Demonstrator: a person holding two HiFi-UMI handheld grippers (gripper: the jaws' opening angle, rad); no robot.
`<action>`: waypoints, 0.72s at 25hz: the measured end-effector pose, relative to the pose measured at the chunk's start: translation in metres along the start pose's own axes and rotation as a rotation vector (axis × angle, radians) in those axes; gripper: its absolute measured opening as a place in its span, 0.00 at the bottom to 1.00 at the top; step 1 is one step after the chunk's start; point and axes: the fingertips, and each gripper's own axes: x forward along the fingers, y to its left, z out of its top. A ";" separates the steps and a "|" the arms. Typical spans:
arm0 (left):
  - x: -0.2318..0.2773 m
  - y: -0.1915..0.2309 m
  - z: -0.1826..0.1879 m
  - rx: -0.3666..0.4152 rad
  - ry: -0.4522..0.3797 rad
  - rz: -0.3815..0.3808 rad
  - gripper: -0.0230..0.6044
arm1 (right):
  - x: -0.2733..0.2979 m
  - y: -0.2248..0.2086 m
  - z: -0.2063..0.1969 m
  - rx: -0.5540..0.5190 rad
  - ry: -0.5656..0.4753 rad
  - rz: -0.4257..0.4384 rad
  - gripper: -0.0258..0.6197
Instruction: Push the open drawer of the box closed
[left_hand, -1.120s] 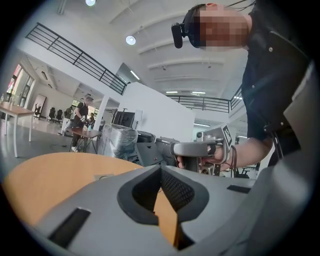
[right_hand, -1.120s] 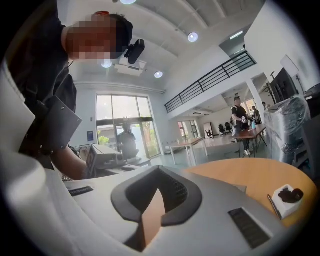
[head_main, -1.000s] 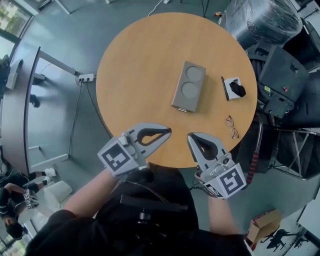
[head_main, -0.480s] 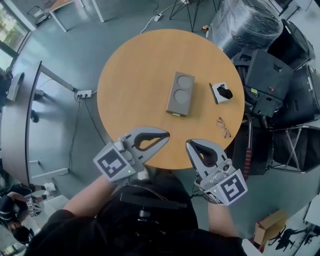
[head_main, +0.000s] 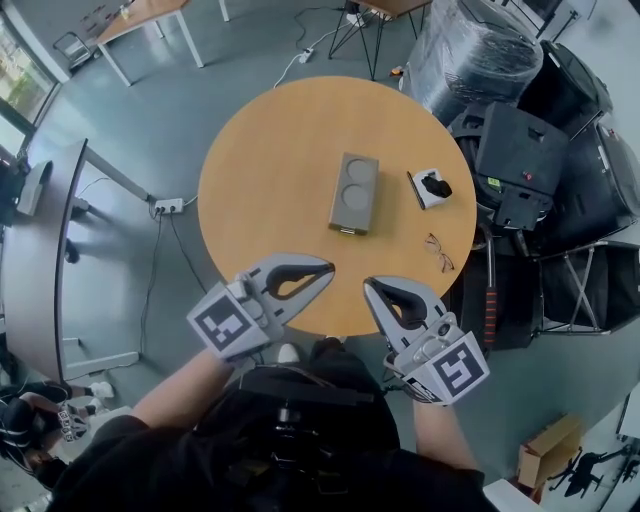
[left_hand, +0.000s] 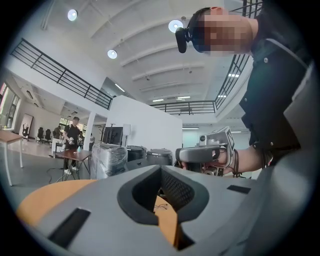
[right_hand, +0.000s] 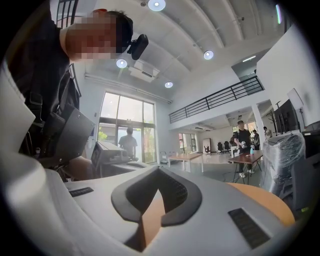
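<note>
Hovering at the table's (head_main: 260, 170) near edge: left gripper (head_main: 329, 267) and right gripper (head_main: 368, 289), each with jaws clenched on nothing. Box (head_main: 354, 192) lies well ahead of both jaw tips; glasses (head_main: 437, 252) lie ahead-right of the right jaws.

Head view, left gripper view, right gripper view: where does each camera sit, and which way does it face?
Head view: on the head, looking steeply down at the table and box; shows both arms, left gripper, right gripper.
Left gripper view: on that gripper, looking along its shut jaws across the table, rightwards; shows the torso.
Right gripper view: on that gripper, looking along its shut jaws, leftwards; shows the torso.
Shared: head and left gripper views both show the right gripper and glasses.
</note>
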 end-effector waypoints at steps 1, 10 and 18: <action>-0.002 -0.001 0.002 0.001 -0.003 0.001 0.09 | -0.001 0.002 0.002 -0.001 -0.002 0.000 0.06; -0.013 -0.004 0.009 0.013 -0.001 -0.006 0.09 | 0.002 0.012 0.006 0.044 -0.020 0.011 0.06; -0.015 -0.001 0.011 0.010 0.003 -0.007 0.09 | 0.006 0.012 0.009 0.040 -0.011 0.017 0.06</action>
